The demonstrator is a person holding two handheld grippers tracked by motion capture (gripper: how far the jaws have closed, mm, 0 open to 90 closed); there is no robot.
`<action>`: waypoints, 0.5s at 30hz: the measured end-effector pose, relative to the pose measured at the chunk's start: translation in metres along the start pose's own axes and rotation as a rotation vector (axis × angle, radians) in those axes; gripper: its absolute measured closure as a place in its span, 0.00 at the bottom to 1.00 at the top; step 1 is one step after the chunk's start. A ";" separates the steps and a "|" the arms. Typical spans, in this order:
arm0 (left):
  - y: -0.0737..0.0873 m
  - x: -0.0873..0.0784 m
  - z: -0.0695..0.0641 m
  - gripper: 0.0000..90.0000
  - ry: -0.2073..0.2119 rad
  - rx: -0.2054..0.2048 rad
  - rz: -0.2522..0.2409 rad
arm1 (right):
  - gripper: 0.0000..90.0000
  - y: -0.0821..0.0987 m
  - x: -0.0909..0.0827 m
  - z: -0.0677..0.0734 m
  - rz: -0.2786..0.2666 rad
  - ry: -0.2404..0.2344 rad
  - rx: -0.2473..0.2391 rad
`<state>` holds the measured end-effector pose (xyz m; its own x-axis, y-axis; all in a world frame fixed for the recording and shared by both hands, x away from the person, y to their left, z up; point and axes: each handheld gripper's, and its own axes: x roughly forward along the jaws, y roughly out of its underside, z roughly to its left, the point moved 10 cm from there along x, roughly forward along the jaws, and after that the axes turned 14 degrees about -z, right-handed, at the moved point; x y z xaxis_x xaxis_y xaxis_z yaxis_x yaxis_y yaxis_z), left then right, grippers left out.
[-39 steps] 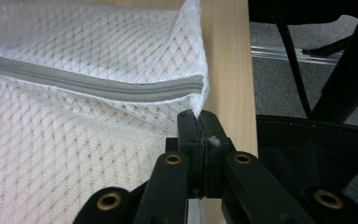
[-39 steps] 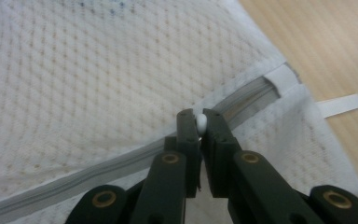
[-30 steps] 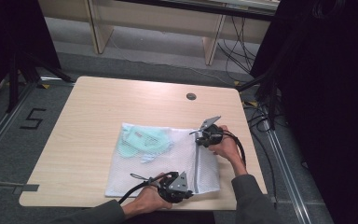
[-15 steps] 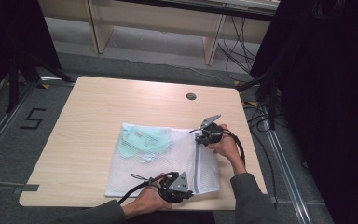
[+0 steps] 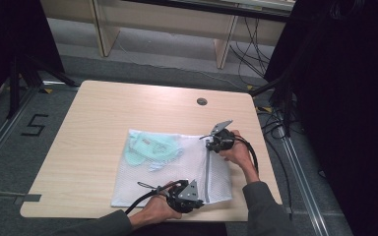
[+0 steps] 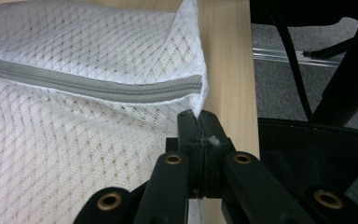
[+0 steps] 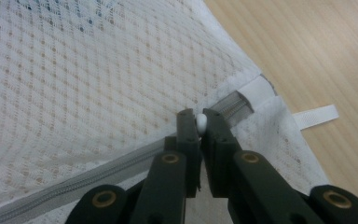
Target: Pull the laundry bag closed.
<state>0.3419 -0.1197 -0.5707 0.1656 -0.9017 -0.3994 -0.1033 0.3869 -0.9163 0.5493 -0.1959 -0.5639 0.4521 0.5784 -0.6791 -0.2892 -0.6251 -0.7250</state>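
Note:
A white mesh laundry bag [image 5: 177, 169] lies flat on the wooden table [image 5: 103, 113], with a pale green garment [image 5: 150, 150] showing through its left half. A grey zipper [image 5: 208, 172] runs along the bag's right side. My left gripper [image 5: 200, 202] is at the bag's near right corner, shut on the mesh edge [image 6: 193, 105] just past the zipper's closed end [image 6: 186, 86]. At the far end of the zipper my right gripper [image 5: 210, 143] is shut on the small white zipper pull [image 7: 201, 122]. The zipper [image 7: 74, 184] looks closed along its length.
A round cable hole [image 5: 202, 101] sits near the table's far edge. The table's right edge [image 5: 270, 162] is close to my right hand, with black cables [image 5: 275, 123] on the floor beyond. A white fabric tab [image 7: 314, 115] sticks out from the bag's far corner.

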 end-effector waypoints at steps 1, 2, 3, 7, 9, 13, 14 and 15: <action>0.000 0.000 0.000 0.99 -0.002 -0.001 0.000 | 0.96 -0.002 0.000 -0.001 -0.004 -0.002 -0.003; 0.000 0.000 0.000 0.99 -0.001 -0.002 -0.002 | 0.96 -0.003 0.000 -0.002 -0.004 0.008 -0.016; 0.001 0.000 -0.001 0.99 0.004 0.000 0.004 | 0.96 -0.003 0.000 -0.002 -0.002 0.016 -0.007; 0.001 0.000 -0.001 0.99 0.004 0.000 0.004 | 0.96 -0.004 0.002 -0.005 -0.006 0.010 -0.020; 0.002 0.000 0.000 0.99 0.004 0.006 0.009 | 0.96 -0.002 0.003 -0.006 -0.001 0.018 -0.002; 0.000 0.000 0.000 0.99 0.001 -0.001 0.002 | 0.96 -0.002 0.004 -0.008 -0.002 0.030 0.000; -0.001 0.000 -0.001 0.99 0.000 -0.008 -0.002 | 0.96 -0.002 0.004 -0.008 0.000 0.027 -0.001; -0.001 -0.001 0.000 0.99 0.004 -0.008 0.003 | 0.96 -0.003 0.005 -0.009 -0.002 0.022 -0.006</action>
<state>0.3415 -0.1193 -0.5691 0.1613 -0.9013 -0.4021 -0.1113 0.3882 -0.9148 0.5596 -0.1957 -0.5644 0.4714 0.5680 -0.6747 -0.2832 -0.6270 -0.7257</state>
